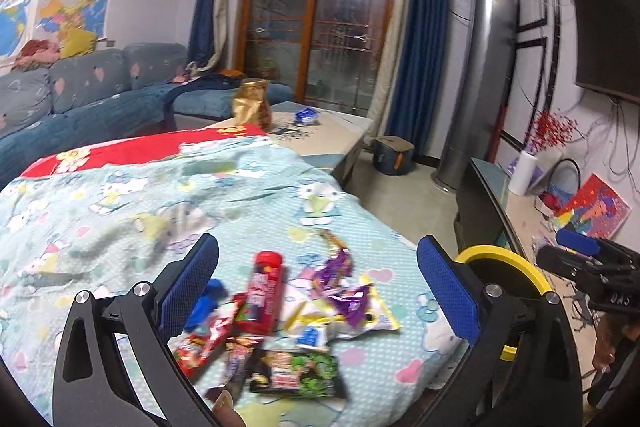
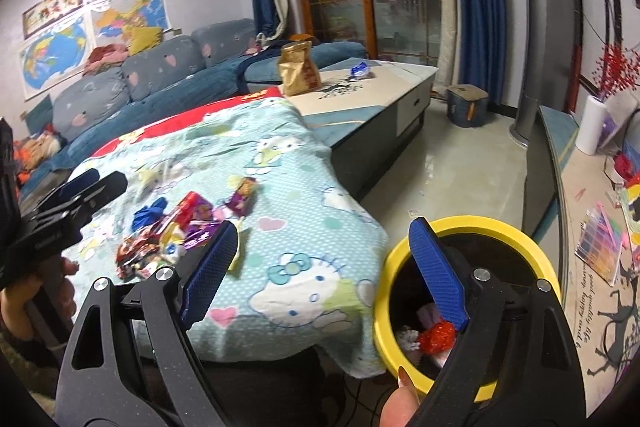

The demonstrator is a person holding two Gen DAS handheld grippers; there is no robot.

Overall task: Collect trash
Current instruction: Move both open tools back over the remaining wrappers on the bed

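I have the left gripper (image 1: 316, 291) spread wide and empty over the heap of snack wrappers (image 1: 288, 323) on the cartoon-cat blanket (image 1: 120, 211), the red tube (image 1: 264, 295) lying between its fingers, so I judge that the likeliest next pick; nothing is pinched yet. The right gripper (image 2: 324, 267) also stands wide open with nothing held, hanging at the yellow-rimmed bin (image 2: 472, 227) beside the blanket's edge (red and pale scraps already lie inside); the bin sits close so that carries stay short.
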